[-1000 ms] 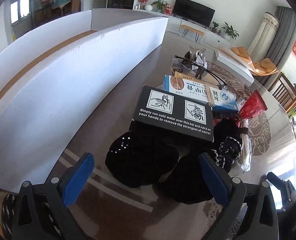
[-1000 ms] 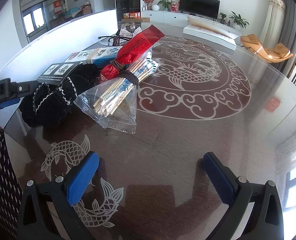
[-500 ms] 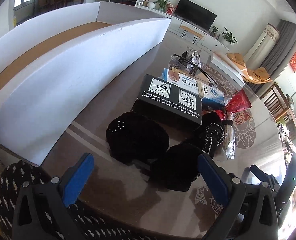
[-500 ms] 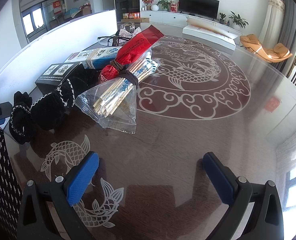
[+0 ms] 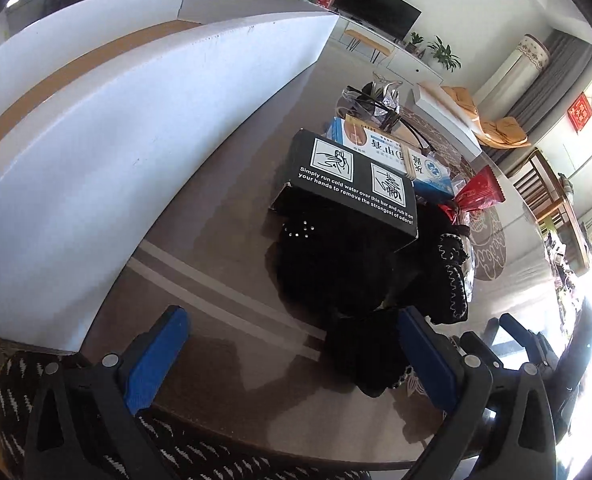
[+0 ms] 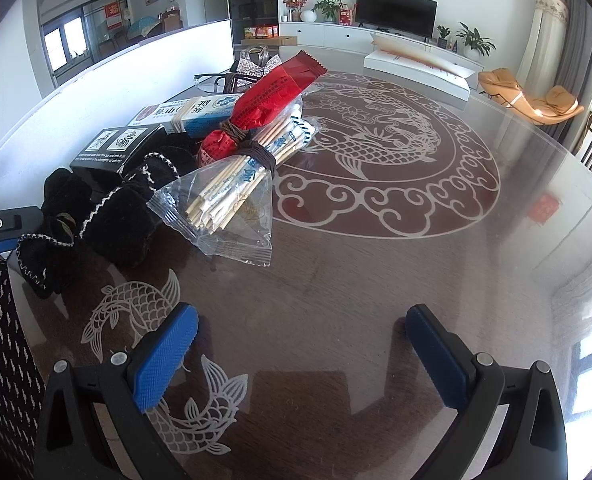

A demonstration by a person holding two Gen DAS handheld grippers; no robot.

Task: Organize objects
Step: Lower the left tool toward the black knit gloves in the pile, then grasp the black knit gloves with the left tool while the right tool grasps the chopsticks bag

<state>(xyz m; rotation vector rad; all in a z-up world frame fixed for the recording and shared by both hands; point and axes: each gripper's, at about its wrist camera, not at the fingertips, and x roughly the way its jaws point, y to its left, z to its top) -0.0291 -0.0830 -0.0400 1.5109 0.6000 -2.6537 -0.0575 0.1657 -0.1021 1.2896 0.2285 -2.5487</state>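
A heap of things lies on the round glass-topped table: black knitted items with white trim, a black box with hand pictures, a blue-and-white box, a red packet and a clear bag of chopsticks. My left gripper is open and empty, just short of the black knitted items. My right gripper is open and empty over bare table, right of the heap.
A long white open carton with a brown floor stands left of the heap. Glasses and a silver packet lie at the far end. A black-and-white patterned chair back is at the near edge. My right gripper shows in the left wrist view.
My left gripper pulled back toward the table's near edge, then moved in closer to the black knitted items. The right gripper has stayed still.
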